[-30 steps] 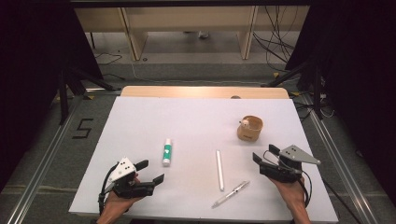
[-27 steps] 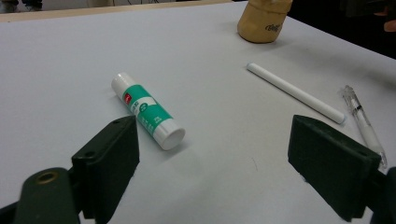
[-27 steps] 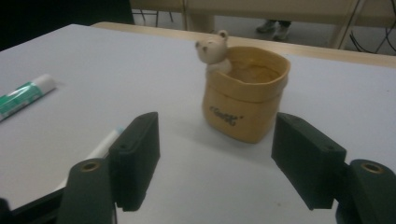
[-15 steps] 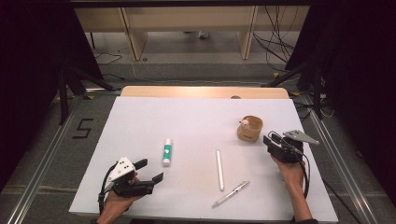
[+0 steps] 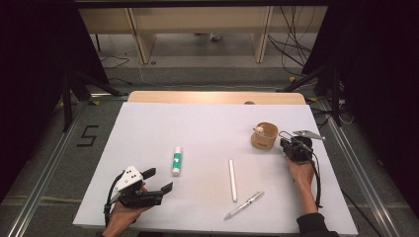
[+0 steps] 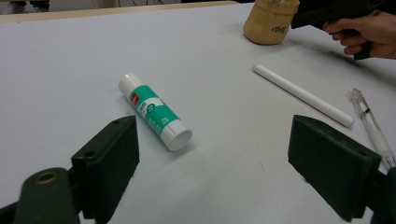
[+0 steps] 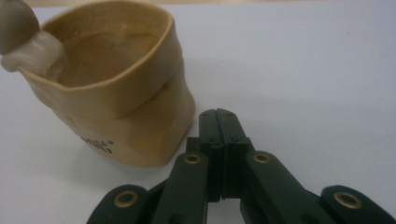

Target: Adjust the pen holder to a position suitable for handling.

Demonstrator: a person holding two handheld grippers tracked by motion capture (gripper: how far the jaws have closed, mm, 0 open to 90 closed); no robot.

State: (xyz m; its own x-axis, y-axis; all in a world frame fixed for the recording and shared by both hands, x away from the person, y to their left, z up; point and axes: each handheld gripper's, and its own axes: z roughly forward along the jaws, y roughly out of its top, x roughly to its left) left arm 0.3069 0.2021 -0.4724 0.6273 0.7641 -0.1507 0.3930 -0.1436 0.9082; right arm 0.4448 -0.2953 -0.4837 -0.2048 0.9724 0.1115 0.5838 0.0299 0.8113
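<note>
My left tool [image 5: 159,180] sits near the front left corner of the surface [image 5: 207,123], held low in my hand [image 5: 123,217], its jaws spread wide and gripping nothing. In the left gripper view the two black jaws stand well apart with bare surface between them. Just beyond them lies the glue stick [image 5: 176,161], white with a green label, flat on its side in the left half of the surface, its cap end pointing toward the front edge; the jaws do not touch it. Further right, about mid-surface, a white stick [image 5: 231,179] lies flat, running from back to front. Just beside its near end a clear pen [image 5: 244,205] lies at a slant close to the front edge; I cannot tell whether the two touch. Toward the right edge stands the tan pouch [image 5: 263,136], upright and open at the top, with a small pale figure [image 5: 258,130] at its rim. My right tool [image 5: 284,143] is just beside the pouch on its right, my hand [image 5: 301,170] behind it. In the right gripper view its jaws are pressed together with nothing between them, tips close to the pouch's lower wall, whether touching I cannot tell
</note>
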